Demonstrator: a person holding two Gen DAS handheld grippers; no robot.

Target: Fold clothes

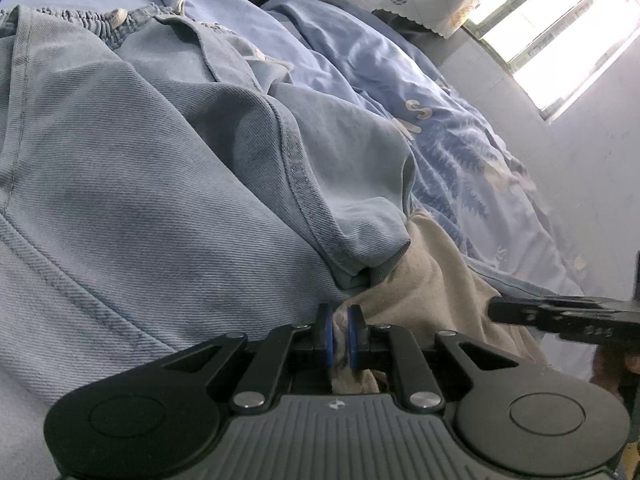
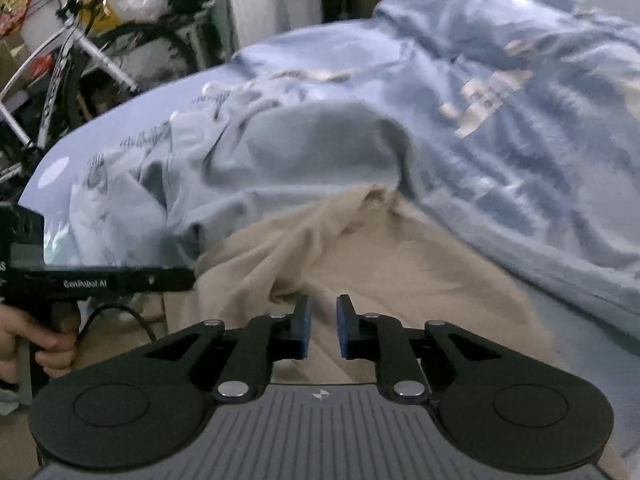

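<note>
left hand-held gripper (image 1: pixel 339 336): clamped on beige cloth (image 1: pixel 424 280) edge | right hand-held gripper (image 2: pixel 323 330): open above cloth on bed (image 2: pixel 580 332) | risk: jeans (image 1: pixel 140 184) overlap cloth, may drag along

Jeans (image 1: pixel 160 184) are lying on the bed (image 2: pixel 132 116), overlapping the far end of the sweatshirt (image 2: pixel 360 256). Sweatshirt is sitting at the near edge. Quilt (image 2: pixel 520 128) is bunching along the right side. Bicycle (image 2: pixel 68 60) is standing beyond the bed's far-left corner.
</note>
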